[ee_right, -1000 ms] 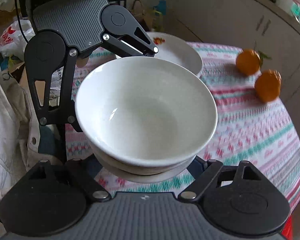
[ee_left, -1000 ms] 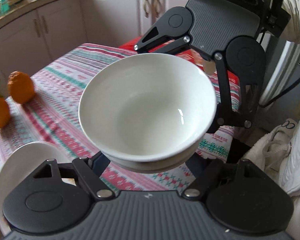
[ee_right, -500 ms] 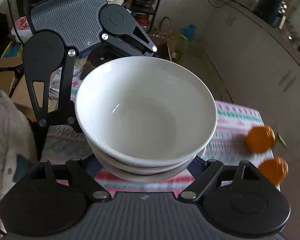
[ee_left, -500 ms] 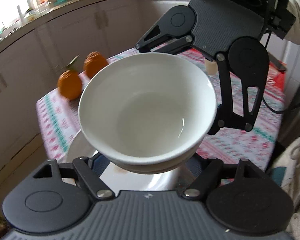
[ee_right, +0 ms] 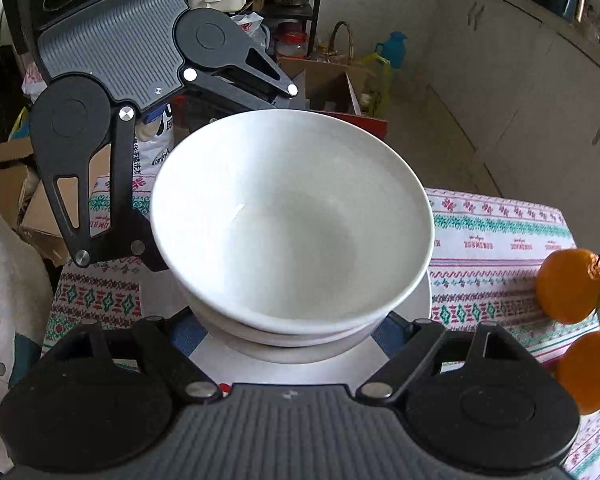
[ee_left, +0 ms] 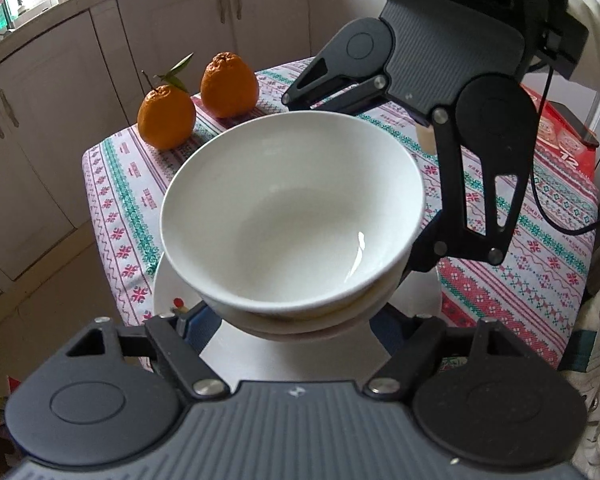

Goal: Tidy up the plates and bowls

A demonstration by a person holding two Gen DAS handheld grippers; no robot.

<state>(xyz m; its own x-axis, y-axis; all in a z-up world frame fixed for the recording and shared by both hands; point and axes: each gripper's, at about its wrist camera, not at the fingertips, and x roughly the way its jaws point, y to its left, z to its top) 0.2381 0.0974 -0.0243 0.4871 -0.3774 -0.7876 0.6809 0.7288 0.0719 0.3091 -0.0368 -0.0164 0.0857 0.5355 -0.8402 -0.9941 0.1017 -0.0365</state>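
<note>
A stack of white bowls [ee_left: 292,216] hangs between my two grippers, which face each other across it. My left gripper [ee_left: 292,322] is shut on the stack's base from the near side, its blue pads [ee_left: 194,320] pressed on the lowest bowl. My right gripper [ee_right: 296,338] grips the same stack [ee_right: 292,220] from the opposite side. The fingertips of both are hidden under the bowls. Directly beneath lies a white plate [ee_left: 168,288], also seen in the right wrist view [ee_right: 418,300], on the patterned tablecloth [ee_left: 540,240]. Whether the stack touches the plate I cannot tell.
Two oranges [ee_left: 166,116] [ee_left: 230,84] sit near the table's far corner, also at the right in the right wrist view [ee_right: 570,286]. A red box [ee_left: 560,136] lies at the back right. Cabinets [ee_left: 60,120] line the walls. A person's pale sleeve [ee_left: 592,40] holds the right gripper.
Both grippers have carried the bowl stack across the table. The plate, earlier off to one side, now lies under the bowls. The grip has not changed.
</note>
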